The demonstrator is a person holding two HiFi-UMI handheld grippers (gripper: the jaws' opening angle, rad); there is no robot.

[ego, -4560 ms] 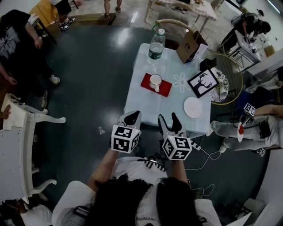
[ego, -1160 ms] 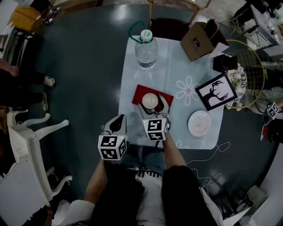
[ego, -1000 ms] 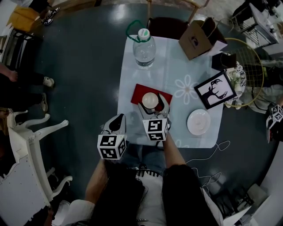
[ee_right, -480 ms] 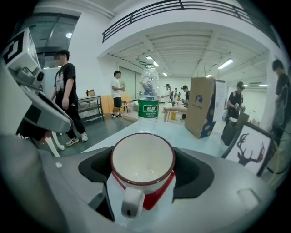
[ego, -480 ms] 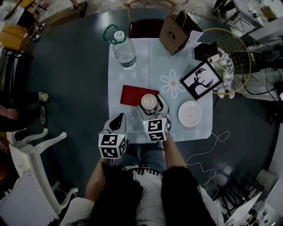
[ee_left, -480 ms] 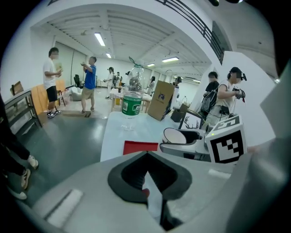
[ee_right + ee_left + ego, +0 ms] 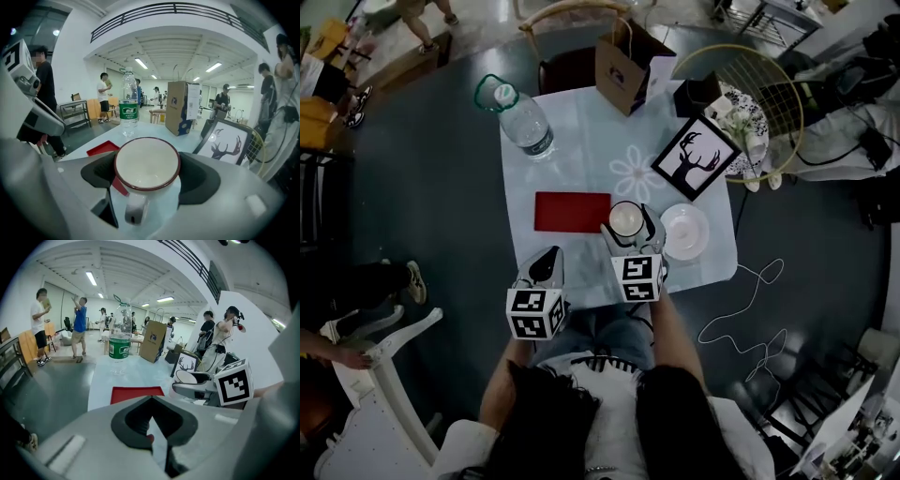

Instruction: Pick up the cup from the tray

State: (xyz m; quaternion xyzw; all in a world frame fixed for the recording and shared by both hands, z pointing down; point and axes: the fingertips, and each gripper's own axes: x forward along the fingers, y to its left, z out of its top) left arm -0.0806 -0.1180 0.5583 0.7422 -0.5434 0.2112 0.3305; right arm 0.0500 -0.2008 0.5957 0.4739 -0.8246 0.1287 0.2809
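Note:
A white cup (image 7: 625,218) with a dark red rim sits between the jaws of my right gripper (image 7: 627,223), which is shut on it. The cup (image 7: 146,164) is upright, its handle toward the camera, held above the pale table to the right of the tray. The flat red tray (image 7: 572,212) lies bare on the table; its corner (image 7: 104,147) shows at the left of the right gripper view. My left gripper (image 7: 546,265) hovers at the table's near edge, shut on nothing. From the left gripper view (image 7: 152,423) I see the tray (image 7: 137,394) and the held cup (image 7: 186,376).
On the table (image 7: 609,141) stand a water bottle (image 7: 525,122), a brown paper bag (image 7: 628,66) and a framed deer picture (image 7: 694,159). A white saucer (image 7: 685,231) lies just right of the cup. A wire basket (image 7: 750,94) and a white chair (image 7: 384,375) flank the table.
My right gripper reached the cup on the tray, shut on it, then carried it off the tray to the right, near the saucer. The left gripper stayed at the table's edge.

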